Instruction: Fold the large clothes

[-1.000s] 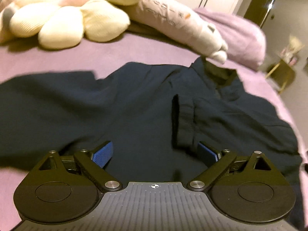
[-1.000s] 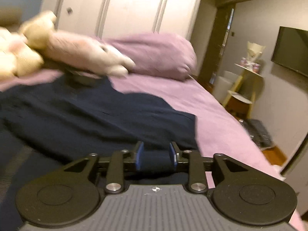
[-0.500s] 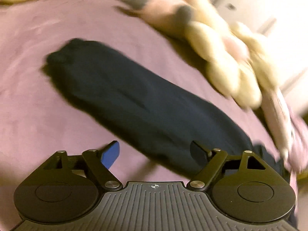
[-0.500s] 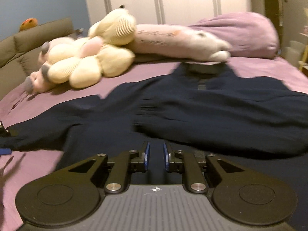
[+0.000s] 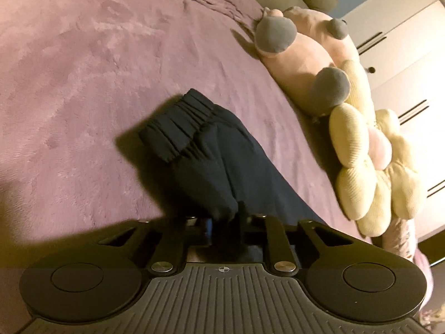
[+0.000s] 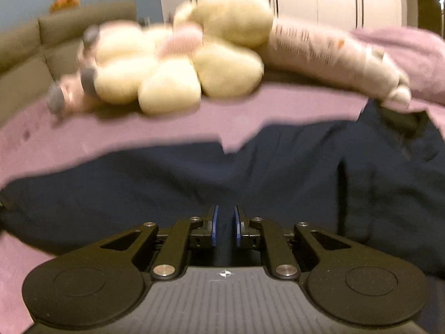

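- Barely begun: dark garment (image 6: 250, 178) spread on bed (image 5: 83, 83), unfolded.
- Left gripper (image 5: 224, 220) just closed, pinching sleeve (image 5: 211, 150) stretching ahead.
- Right gripper (image 6: 224, 225) nearly pressed together, closing on fabric between pads.
- Left: all folds.

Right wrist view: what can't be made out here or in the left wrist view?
- Right wrist view: motion blur smears the flower plush; print on the long pillow unreadable.
- Right gripper: its pads hide whether navy garment is pinched.
- Left wrist view: left gripper covers the sleeve it clamps.
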Tool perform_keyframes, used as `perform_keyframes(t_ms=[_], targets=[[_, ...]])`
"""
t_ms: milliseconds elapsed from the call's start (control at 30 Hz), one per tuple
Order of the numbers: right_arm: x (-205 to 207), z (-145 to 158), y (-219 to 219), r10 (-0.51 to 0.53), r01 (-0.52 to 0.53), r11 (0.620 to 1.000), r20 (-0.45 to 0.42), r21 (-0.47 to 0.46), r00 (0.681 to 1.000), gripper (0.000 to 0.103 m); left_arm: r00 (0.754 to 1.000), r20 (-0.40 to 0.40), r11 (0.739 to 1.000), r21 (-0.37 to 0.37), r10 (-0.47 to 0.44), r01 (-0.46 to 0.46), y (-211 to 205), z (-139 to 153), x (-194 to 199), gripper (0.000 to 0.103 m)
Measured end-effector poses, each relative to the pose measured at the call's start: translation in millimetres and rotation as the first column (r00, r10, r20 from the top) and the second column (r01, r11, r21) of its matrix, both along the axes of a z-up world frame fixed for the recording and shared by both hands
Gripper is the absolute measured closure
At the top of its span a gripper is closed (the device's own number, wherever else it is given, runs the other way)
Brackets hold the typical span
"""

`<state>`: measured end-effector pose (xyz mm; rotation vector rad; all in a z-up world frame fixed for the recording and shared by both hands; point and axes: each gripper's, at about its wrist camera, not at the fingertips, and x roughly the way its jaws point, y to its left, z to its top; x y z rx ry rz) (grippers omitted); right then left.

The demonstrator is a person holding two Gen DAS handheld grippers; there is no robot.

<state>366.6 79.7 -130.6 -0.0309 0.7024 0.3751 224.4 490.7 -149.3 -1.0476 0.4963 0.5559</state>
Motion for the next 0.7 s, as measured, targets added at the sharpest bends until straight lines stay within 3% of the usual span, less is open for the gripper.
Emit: perform_keyframes(t_ms=[67,200,367,433,567,700], targets=[[6,-23,-1,0.003,-0.004,1.0,-0.056,-0.015,0.998,0.092,1.0,0.027,1.0,0.0,-0.011,0.011,0,2,-4,0.091],[6,-18,0,0.024,-0.026,0.999,-0.048,-0.031,0.999,0.093,0.995,0.09,0.997,0.071,-0.042,0.035,-11,27,-5,0.092],[-14,2,-6,-0.012,0.008,0.999,0.085,0.046,0.996,0.094,0.979,0.165,0.983,0.154,-0.123,0.098,-34,70,1,0.093],[-1,-27,2,0.014,-0.015,1.0,-0.069,-0.024,0.998,0.093,0.966,0.184,0.97,0.193,-0.182,0.146,-51,91,6,0.093],[-3,-21,-2,0.031,-0.032,0.999,-0.054,-0.015,0.998,0.094,0.913,0.212,0.915,0.286,-0.349,0.283,-102,133,28,0.093],[-30,6,-57,-0.041,0.045,0.979,-0.026,0.2,0.999,0.094,0.801,0.184,0.795,0.37,-0.569,0.48,-194,158,64,0.093]])
